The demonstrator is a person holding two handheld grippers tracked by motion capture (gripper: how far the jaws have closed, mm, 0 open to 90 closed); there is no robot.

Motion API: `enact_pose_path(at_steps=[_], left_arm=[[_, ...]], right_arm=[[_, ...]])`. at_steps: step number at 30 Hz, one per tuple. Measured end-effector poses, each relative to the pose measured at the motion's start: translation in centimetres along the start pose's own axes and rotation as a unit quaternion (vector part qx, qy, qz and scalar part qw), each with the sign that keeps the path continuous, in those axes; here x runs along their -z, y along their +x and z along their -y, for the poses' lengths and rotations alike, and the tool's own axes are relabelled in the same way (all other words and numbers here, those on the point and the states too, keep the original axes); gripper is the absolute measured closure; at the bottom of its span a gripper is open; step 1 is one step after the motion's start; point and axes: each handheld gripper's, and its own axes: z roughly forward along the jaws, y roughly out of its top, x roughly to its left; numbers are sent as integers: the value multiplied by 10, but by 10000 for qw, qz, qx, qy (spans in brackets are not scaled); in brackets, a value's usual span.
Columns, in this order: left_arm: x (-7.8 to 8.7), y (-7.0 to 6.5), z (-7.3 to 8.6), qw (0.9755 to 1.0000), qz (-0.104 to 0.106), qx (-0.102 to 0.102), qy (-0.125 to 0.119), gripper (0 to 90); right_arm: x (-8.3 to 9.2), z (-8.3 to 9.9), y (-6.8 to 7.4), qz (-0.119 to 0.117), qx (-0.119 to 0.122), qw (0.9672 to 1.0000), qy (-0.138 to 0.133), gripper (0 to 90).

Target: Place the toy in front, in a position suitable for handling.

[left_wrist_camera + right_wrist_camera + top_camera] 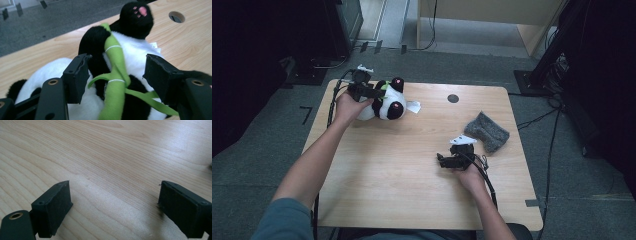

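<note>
The left hand-held gripper has its jaws apart around a panda plush toy that lies on the table at about 10 o'clock, near the far left corner. In the left gripper view the two pads straddle the toy's belly and the green bamboo stalk sewn across it. Neither pad looks pressed into the fur, so I read this as a grasp not yet made.

The likeliest slip, in my judgement, is that the jaws close on the thin green stalk or its leaf straps alone. The plush would then dangle and swing, or the strap would slide out. Soft stuffing also gives way under the pads, so a shallow bite on the rounded belly could squeeze the toy out sideways. The toy sits close to the far left edge of the table, so a push instead of a pinch could nudge it toward that edge. The left gripper's own cable runs along that side and could snag.

The right hand-held gripper rests at about 4 o'clock, jaws wide apart over bare wood with nothing between them. Just beyond it, at about 3 o'clock, lies a grey knitted cloth, well apart from the toy. A dark round hole sits in the tabletop at about 1 o'clock, and a white tag sticks out beside the panda. Nothing stands between the toy and the middle of the table.
</note>
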Motion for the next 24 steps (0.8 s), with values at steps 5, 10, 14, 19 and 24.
enact_pose_path(at_steps=[5,10,14,19,24], left_arm=[[-9,-1,3,9999,42,-80,52,398],[-14,0,4,9998,164,9,126,515],[-11,-3,3,9998,121,-5,165,644],[-5,-7,0,9999,24,27,147,706],[6,-8,-4,9999,30,113,78,721]], right_arm=[[2,-4,-2,84,-64,9999,135,176],[13,-9,-8,107,-145,9998,-77,233],[26,-18,-19,-14,-233,9997,-94,256],[33,-21,-27,-78,-220,9996,-169,274],[35,-25,-33,-131,-177,9997,-120,274]])
